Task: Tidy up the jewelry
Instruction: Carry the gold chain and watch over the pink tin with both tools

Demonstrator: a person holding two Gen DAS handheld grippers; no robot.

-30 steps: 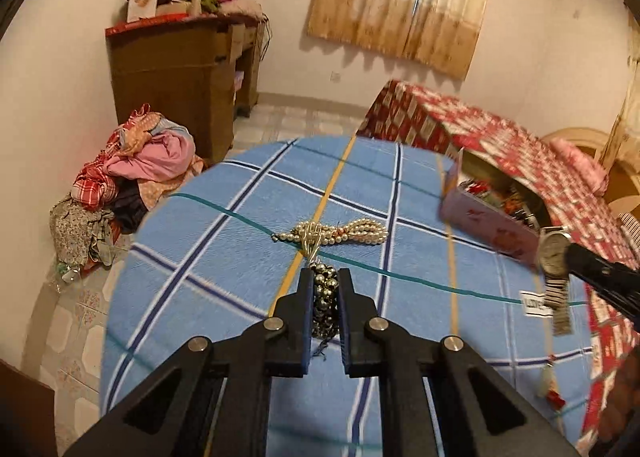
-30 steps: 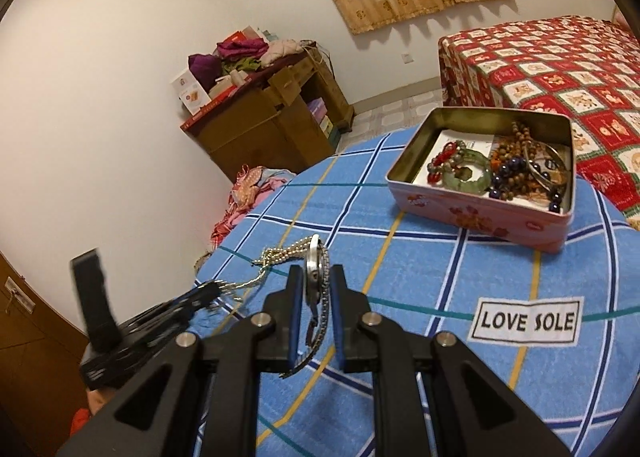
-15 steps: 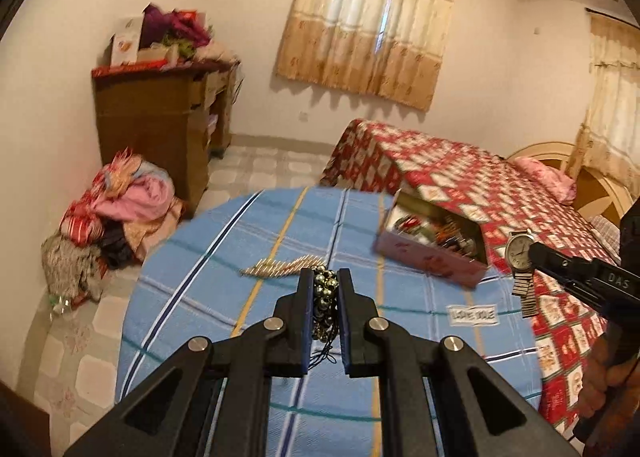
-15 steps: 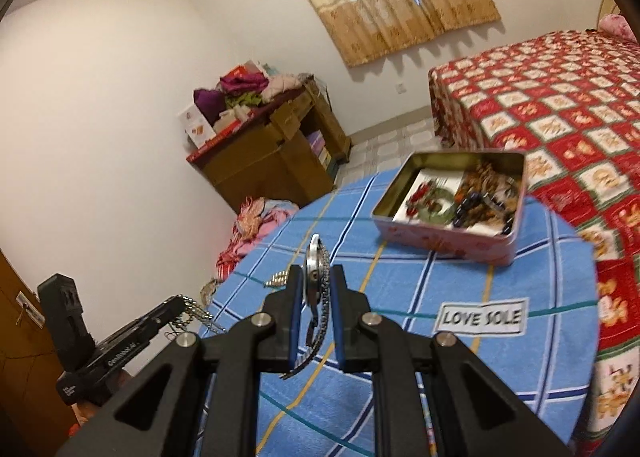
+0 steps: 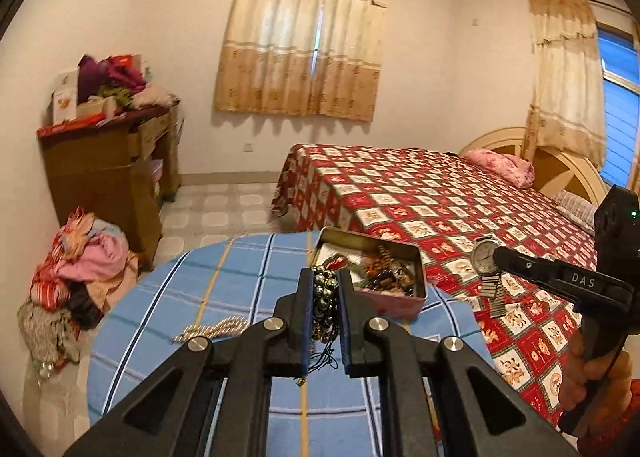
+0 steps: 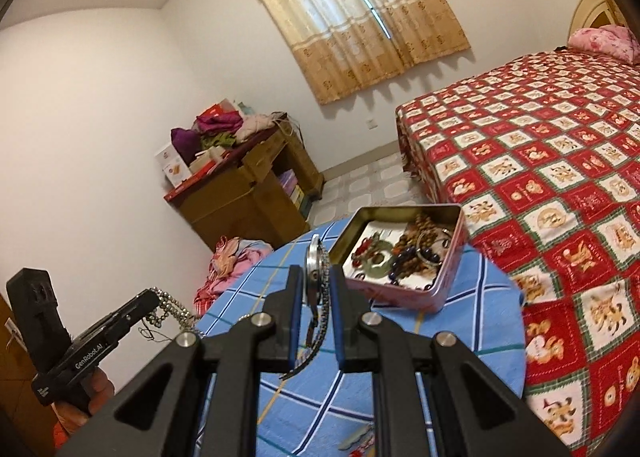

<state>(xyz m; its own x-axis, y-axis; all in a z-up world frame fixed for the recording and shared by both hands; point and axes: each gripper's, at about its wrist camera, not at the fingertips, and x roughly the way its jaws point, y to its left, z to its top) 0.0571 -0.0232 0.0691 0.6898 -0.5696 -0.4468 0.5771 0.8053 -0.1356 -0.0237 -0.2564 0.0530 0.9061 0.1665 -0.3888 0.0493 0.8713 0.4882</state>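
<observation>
Both black two-finger grippers are clamped, the left gripper [image 5: 325,289] on a dark metallic bead bracelet [image 5: 325,297] and the right gripper [image 6: 316,281] on a silver wristwatch [image 6: 318,277], so each should descend slowly over the open pink tin box [image 6: 404,297] before releasing.

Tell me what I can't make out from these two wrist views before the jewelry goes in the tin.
- Left wrist: tin near corner hidden behind left gripper and bead necklace.
- Right wrist: watch is edge-on in right gripper, dial unseen.
- Tin contents too small to separate.
</observation>
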